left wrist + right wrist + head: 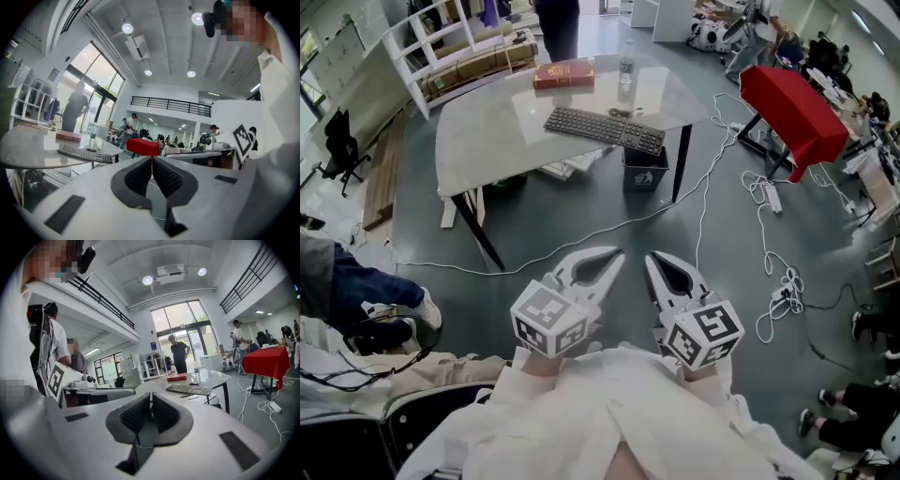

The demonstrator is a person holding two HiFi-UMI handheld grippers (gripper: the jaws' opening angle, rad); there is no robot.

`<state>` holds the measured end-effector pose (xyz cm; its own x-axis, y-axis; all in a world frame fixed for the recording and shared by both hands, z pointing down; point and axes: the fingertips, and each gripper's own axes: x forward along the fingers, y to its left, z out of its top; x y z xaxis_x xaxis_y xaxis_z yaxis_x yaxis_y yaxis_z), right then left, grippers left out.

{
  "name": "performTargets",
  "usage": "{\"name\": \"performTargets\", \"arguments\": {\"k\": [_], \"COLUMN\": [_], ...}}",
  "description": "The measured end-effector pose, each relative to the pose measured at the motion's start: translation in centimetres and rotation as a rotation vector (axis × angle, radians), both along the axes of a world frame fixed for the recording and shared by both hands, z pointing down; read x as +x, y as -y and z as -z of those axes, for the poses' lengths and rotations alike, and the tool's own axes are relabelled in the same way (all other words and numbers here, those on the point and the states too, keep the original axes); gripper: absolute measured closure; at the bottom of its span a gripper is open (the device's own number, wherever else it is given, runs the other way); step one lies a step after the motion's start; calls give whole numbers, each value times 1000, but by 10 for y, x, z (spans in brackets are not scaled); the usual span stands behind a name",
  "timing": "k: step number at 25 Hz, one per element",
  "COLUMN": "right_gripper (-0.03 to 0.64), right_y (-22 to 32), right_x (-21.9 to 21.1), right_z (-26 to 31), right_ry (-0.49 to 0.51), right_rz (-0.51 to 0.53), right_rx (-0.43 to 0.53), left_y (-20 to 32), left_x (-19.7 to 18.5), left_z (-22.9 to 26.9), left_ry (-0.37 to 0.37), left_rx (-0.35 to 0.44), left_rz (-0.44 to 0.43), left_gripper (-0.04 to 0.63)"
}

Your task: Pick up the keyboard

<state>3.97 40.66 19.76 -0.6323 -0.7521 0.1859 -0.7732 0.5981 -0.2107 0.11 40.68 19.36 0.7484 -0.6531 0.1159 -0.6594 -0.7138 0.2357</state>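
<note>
The left claw (605,261) and right claw (661,267) are pressed together, holding nothing. The keyboard (604,129) lies on the desk (487,141), well apart from them. Best walk close, spread both claws, then pinch its ends, which look thin, maybe.

open floor (572,202) lies before the table (487,131). a red book (563,73) and bottle (626,73) stand beyond the keyboard (605,129).
</note>
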Motion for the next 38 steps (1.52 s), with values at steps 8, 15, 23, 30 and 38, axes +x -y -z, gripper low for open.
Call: {"name": "performTargets", "arguments": {"k": [8, 15, 23, 30, 38], "right_gripper": [580, 580, 580, 580, 580], "right_y": [14, 72, 167, 256, 336], "right_x": [-3, -6, -14, 1, 15], "right_z": [-18, -24, -24, -17, -23], "right_ry": [18, 13, 9, 55, 79], "right_rz": [-54, -38, 13, 9, 43], "right_rx": [-39, -36, -30, -53, -62], "left_y": [22, 71, 164, 251, 333], "left_x": [-13, -15, -20, -11, 5], "left_z": [-18, -25, -31, -22, -28], "left_ry": [29, 4, 14, -1, 5], "left_rx": [-17, -40, -60, -65, -63], "left_rz": [-1, 11, 32, 49, 61], "left_gripper": [577, 577, 577, 575, 575]}}
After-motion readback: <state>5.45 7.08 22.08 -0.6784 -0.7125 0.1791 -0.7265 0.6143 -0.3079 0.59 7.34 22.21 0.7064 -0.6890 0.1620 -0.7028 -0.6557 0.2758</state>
